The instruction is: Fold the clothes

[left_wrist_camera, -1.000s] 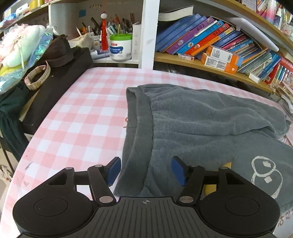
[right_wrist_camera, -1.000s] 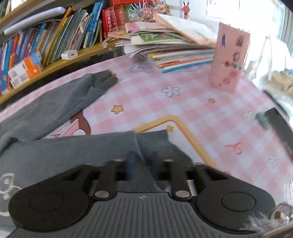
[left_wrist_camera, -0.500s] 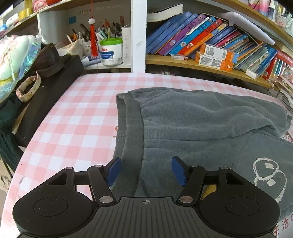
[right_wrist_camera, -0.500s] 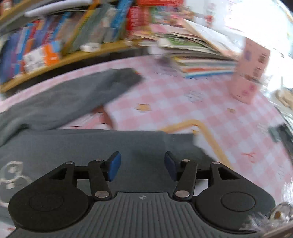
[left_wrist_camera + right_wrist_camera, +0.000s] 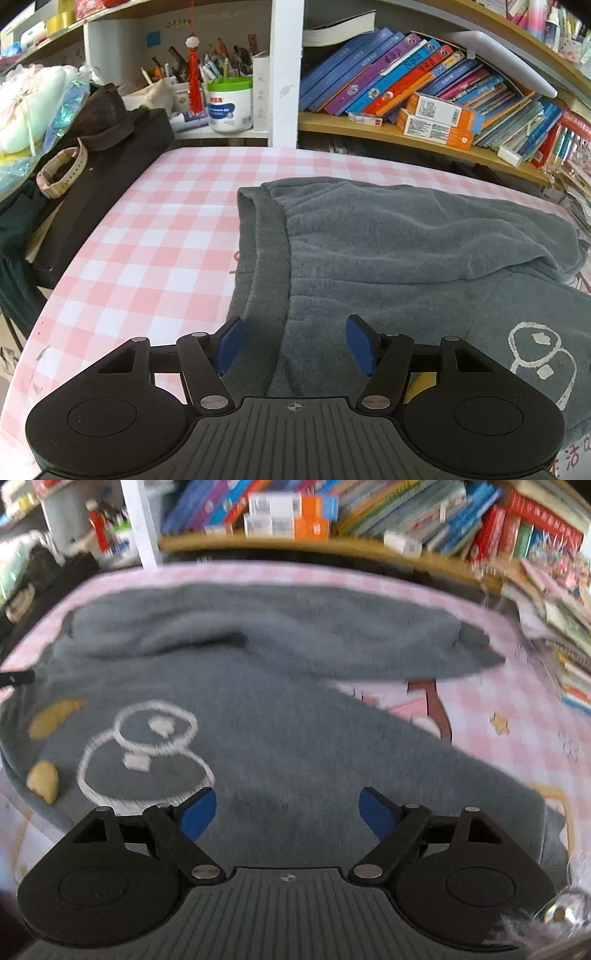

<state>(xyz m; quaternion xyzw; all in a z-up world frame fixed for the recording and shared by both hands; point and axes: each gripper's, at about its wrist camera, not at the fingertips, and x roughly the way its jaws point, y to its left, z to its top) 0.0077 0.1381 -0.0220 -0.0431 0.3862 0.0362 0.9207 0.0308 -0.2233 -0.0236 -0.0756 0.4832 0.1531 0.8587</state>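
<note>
Grey fleece trousers [image 5: 406, 251] lie spread on the pink checked tablecloth [image 5: 155, 236], waistband [image 5: 264, 251] to the left in the left wrist view. A white outline print [image 5: 144, 753] with yellow patches marks the near leg. My left gripper [image 5: 293, 345] hovers open over the near end of the waistband, its blue pads [image 5: 229, 343] clear of the cloth. My right gripper [image 5: 286, 814] hangs over the near leg [image 5: 295, 746] of the trousers, jaws opening wide, with only flat fabric below them and nothing pinched. The far leg [image 5: 277, 635] lies folded across the top.
Bookshelves [image 5: 424, 92] full of books run along the table's far side. A black box [image 5: 103, 192] with a hat and a strap sits at the left edge. A white tub with a green lid [image 5: 229, 105] and pen holders stand behind. Stacked books [image 5: 565, 635] crowd the right edge.
My right gripper let go of the trouser cuff, opened wide, and swung left from the cuff end to above the printed leg. My left gripper stayed open over the waistband.
</note>
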